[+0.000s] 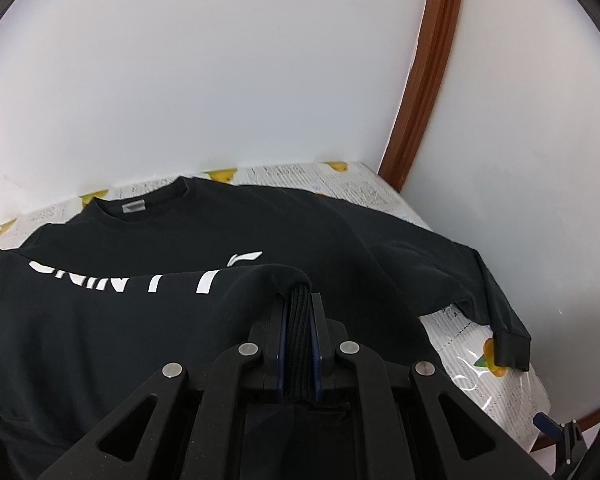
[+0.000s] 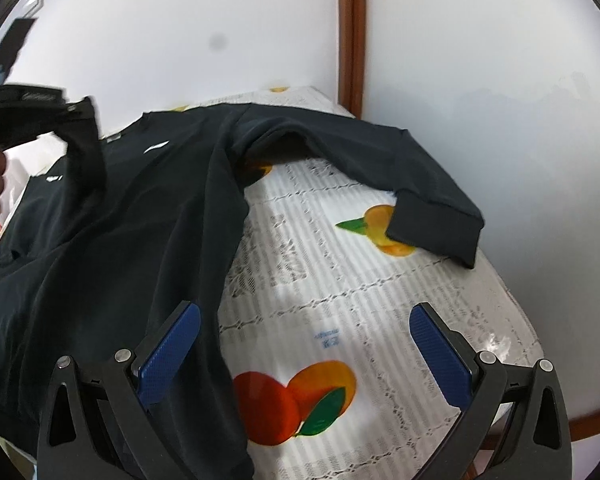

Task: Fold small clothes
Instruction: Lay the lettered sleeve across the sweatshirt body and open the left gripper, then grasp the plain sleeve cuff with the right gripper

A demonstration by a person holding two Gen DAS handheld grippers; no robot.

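Black sweatshirt (image 1: 148, 320): soft, light, floppy. Left gripper (image 1: 299, 312) pinches ribbed cuff (image 1: 299, 340); right gripper (image 2: 304, 344) wide apart, empty. Grab far sleeve cuff (image 2: 436, 228) nxt, imo.

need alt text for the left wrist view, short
The left claw, shut on a ribbed black cuff, holds it over a black long-sleeved sweatshirt with white lettering spread on a white fruit-print tablecloth.

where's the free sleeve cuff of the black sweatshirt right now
The free cuff lies on the fruit-print tablecloth at the table's right, near the white wall, partly over a printed orange. The right gripper is open, short of it.
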